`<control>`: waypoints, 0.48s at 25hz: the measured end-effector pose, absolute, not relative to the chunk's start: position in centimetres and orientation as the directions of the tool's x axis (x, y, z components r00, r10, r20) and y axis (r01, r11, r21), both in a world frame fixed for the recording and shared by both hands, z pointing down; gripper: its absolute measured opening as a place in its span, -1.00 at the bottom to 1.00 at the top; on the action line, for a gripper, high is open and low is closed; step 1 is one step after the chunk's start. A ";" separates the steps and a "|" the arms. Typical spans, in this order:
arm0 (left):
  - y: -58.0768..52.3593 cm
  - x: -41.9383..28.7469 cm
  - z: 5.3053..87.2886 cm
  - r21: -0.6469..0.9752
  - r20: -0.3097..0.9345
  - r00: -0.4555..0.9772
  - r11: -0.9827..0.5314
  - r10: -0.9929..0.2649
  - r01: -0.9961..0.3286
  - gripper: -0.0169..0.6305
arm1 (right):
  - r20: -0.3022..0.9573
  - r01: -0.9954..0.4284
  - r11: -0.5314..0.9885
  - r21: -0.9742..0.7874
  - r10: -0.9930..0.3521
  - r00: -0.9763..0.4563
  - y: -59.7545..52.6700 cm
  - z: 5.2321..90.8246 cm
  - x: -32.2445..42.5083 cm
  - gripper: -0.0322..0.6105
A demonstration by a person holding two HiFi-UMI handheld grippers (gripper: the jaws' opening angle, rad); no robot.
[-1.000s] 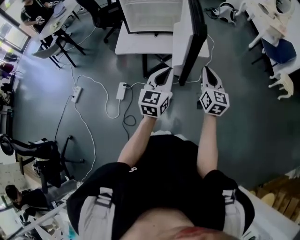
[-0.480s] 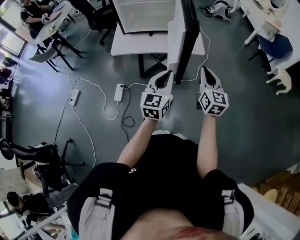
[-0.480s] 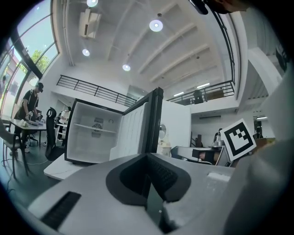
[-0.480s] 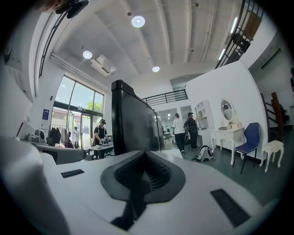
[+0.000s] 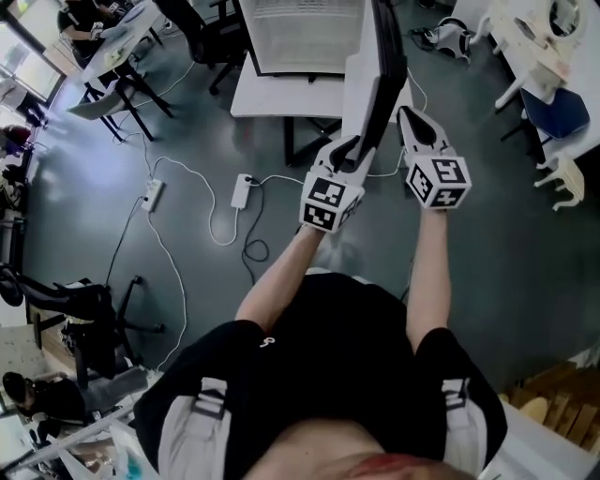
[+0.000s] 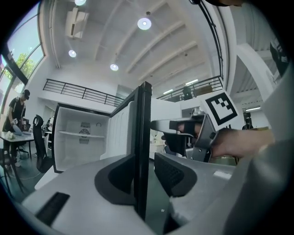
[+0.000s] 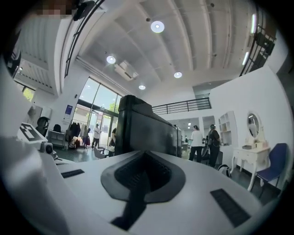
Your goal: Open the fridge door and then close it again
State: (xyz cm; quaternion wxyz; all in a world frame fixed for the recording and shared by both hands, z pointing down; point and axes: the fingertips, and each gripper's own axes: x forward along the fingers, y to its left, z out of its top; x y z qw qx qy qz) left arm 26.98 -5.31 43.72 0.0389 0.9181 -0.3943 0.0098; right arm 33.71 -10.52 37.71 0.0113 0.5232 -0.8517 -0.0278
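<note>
The white fridge stands open on a low table, its shelf bare. Its dark door swings out toward me, edge on. My left gripper is at the door's free edge. In the left gripper view that edge runs between the jaws of my left gripper, which have just been opening; the right pad stands apart from it. My right gripper hovers to the right of the door, shut and empty. In the right gripper view the right gripper points past the door's dark face.
The fridge sits on a white table. Cables and a power strip lie on the grey floor to the left. People sit at desks at the far left. White furniture and a blue chair stand at the right.
My left gripper has shifted right from beside the door onto its edge, and its jaws have parted around it. My right gripper has risen and moved forward along the door's right side.
</note>
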 end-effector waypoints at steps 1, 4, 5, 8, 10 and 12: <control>-5.5 27.2 43.5 0.053 0.049 0.690 -0.688 -0.723 -0.724 -0.60 | -0.017 -0.883 0.463 0.076 -0.885 -0.465 -10.8 36.9 33.3 -0.91; -6.1 27.5 42.8 0.014 0.046 0.681 -0.681 -0.731 -0.732 -0.60 | -0.024 -0.875 0.471 0.111 -0.879 -0.476 -11.1 35.6 32.4 -0.92; -6.5 27.5 42.8 0.003 0.050 0.674 -0.675 -0.737 -0.738 -0.60 | -0.022 -0.871 0.476 0.118 -0.876 -0.482 -11.2 35.5 32.0 -0.92; -7.8 26.9 42.9 -0.008 0.063 0.654 -0.656 -0.753 -0.755 -0.60 | -0.016 -0.850 0.509 0.136 -0.856 -0.516 -11.5 35.5 30.5 -0.92; -8.2 26.1 43.0 -0.004 0.064 0.638 -0.639 -0.767 -0.769 -0.59 | -0.010 -0.834 0.532 0.148 -0.842 -0.539 -11.6 35.5 29.5 -0.92; -8.7 25.3 43.0 -0.007 0.065 0.625 -0.626 -0.778 -0.779 -0.59 | -0.008 -0.818 0.553 0.155 -0.828 -0.561 -11.8 35.3 28.5 -0.92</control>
